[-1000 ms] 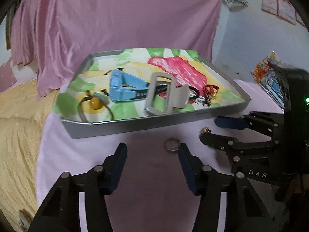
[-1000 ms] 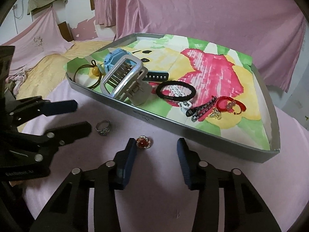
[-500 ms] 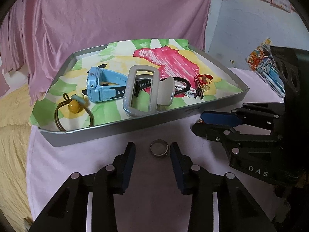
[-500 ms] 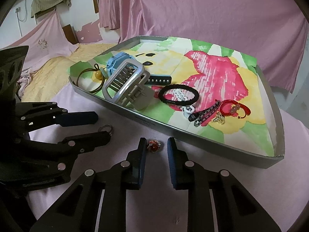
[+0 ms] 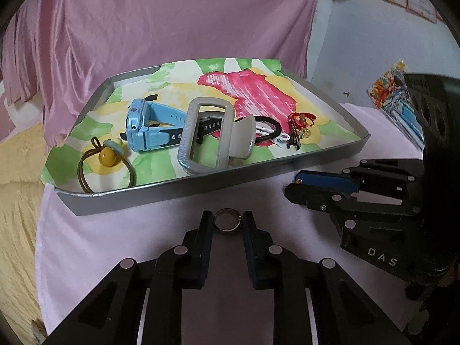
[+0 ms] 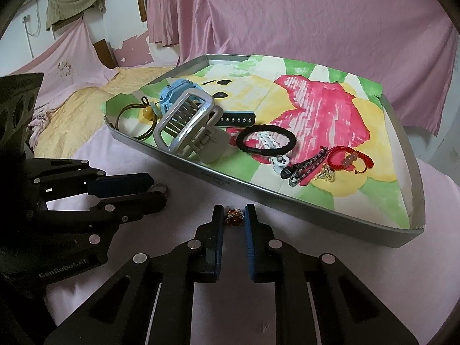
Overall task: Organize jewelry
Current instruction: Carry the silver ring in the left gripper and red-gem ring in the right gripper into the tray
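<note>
Left gripper (image 5: pixel 228 224), angled downward, jaws closing around a round silver ring (image 5: pixel 228 220). Right gripper (image 6: pixel 234 218), likewise angled, closing around a red-stoned ring (image 6: pixel 234 218) on smooth pink cloth (image 6: pixel 316 258).

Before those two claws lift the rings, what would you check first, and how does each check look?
1. Silver ring sits between the left gripper pads: ok.
2. Left jaws are closing; firm grip: cannot tell.
3. Red-stone ring sits between the right gripper pads: ok.
4. Right jaws are closing; firm grip: cannot tell.
5. Bare spot in the tray for both: ok.
6. Grippers apart from each other: ok.
</note>
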### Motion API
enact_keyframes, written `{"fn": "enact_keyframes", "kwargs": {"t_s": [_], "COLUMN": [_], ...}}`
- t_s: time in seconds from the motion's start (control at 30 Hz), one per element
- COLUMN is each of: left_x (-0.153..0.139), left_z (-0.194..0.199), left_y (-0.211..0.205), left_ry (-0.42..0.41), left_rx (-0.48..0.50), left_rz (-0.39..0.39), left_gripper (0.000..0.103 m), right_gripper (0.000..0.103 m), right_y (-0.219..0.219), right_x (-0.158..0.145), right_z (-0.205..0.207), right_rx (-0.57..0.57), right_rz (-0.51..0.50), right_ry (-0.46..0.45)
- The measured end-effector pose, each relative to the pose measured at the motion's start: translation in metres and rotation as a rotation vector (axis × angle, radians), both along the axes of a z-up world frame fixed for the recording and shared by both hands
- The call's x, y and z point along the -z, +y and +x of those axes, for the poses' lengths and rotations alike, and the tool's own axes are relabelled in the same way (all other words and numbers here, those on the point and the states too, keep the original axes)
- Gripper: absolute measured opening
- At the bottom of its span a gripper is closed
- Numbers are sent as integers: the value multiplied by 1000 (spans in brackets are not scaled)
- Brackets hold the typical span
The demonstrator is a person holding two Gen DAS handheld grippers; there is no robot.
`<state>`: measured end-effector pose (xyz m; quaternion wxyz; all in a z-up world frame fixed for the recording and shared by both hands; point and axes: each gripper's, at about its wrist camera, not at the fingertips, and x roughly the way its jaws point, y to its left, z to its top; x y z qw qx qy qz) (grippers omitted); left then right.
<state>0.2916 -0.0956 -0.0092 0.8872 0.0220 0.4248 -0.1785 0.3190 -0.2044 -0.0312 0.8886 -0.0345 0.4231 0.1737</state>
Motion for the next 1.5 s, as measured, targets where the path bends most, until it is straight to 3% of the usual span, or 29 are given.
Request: {"fn": "enact_keyframes", "kwargs": {"t_s": [0.4, 0.8, 1.1, 1.5], "left_x": [-8, -42, -67, -68], "left_z": [-11, -17, 26, 84], "left_y": [6, 12, 16, 9], "left_ry": [-49, -197, -276, -256], "left_rx": [-6, -40, -138, -160], "left_rz": [-87, -149, -172, -129], "left_gripper": [19, 19, 19, 19], "right_gripper": [13, 13, 13, 13], "right_y": [-10, -24, -34, -46], "right_x": [-10, -35, -54, -39], "right_z": [-15, -15, 20, 84], "right_rx": [28, 67, 128, 201], "right_rz": [69, 120, 164, 173], "right_ry": [-41, -132, -200, -127]}}
